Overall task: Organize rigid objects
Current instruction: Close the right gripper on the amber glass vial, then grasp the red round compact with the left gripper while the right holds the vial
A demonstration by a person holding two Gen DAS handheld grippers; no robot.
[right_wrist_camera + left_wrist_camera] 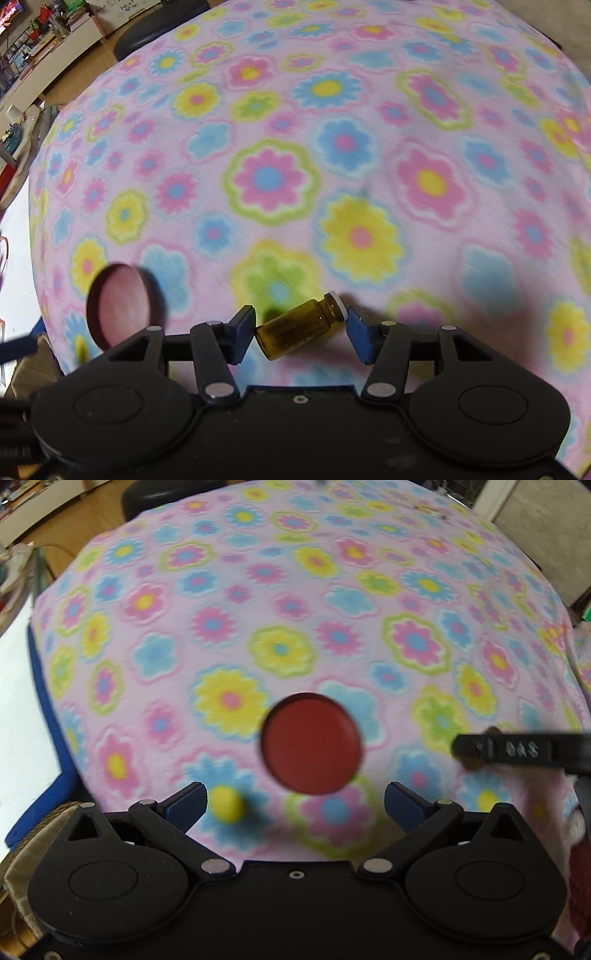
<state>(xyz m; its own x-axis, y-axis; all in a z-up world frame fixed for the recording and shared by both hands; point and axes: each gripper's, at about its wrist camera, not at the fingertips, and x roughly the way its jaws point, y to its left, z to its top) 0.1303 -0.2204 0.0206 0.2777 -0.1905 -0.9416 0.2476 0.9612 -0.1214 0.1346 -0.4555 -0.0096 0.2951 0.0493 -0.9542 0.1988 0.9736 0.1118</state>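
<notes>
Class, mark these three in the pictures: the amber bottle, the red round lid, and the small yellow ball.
amber bottle (295, 330): right wrist view, middle of its glass body.
red round lid (311, 743): left wrist view, centre of its flat face.
small yellow ball (226, 805): left wrist view, centre of the ball.

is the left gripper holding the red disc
No, the left gripper has its fingers spread wide with nothing between them, and the red disc lies beyond them on the cloth.
</notes>
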